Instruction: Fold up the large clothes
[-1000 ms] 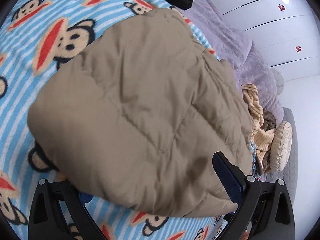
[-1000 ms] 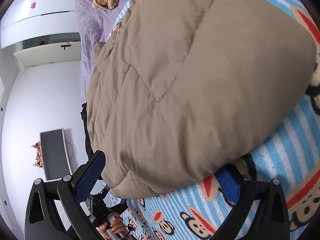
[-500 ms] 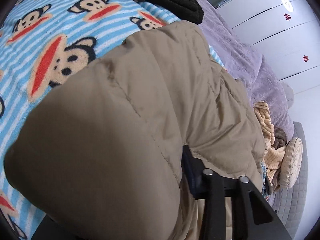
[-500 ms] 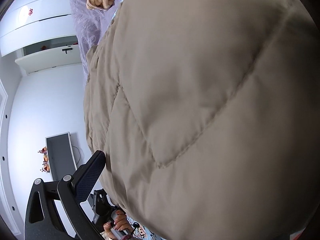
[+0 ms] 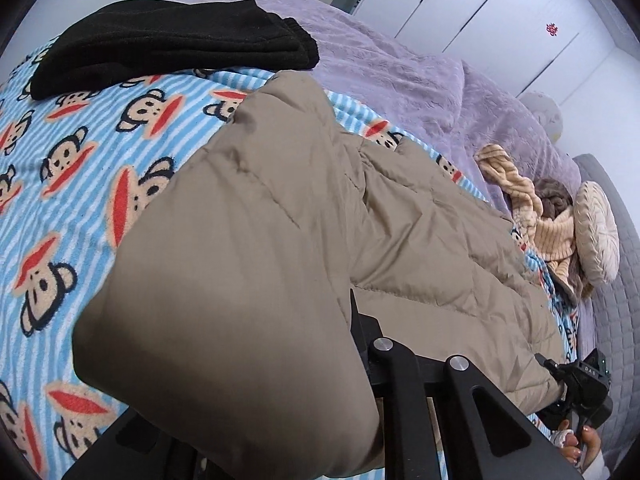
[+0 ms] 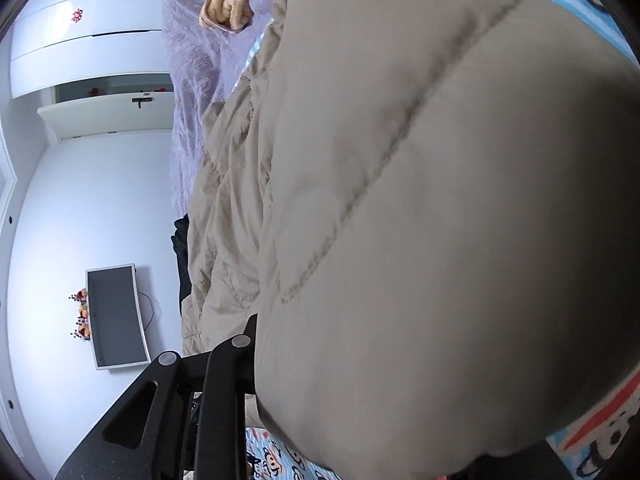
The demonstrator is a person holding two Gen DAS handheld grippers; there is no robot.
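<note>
Our tan quilted jacket, bunched on the bed

We see the puffy tan jacket [image 5: 280,240] lying lengthwise across the monkey-print blanket, its near end raised and folded into a thick rounded bulge, stitched seams [image 6: 400,160] running across its smooth panels.

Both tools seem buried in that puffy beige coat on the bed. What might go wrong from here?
Three risks, as judgement:
1. The puffy beige quilted coat hides most of each tool, so the grip is hard to judge; slick padding might slip out.
2. The lifted fold blocks most of the right wrist view, so aiming could drift.
3. The folded black garment lies close by on the monkey-print blanket; a swinging fold might knock it.
</note>
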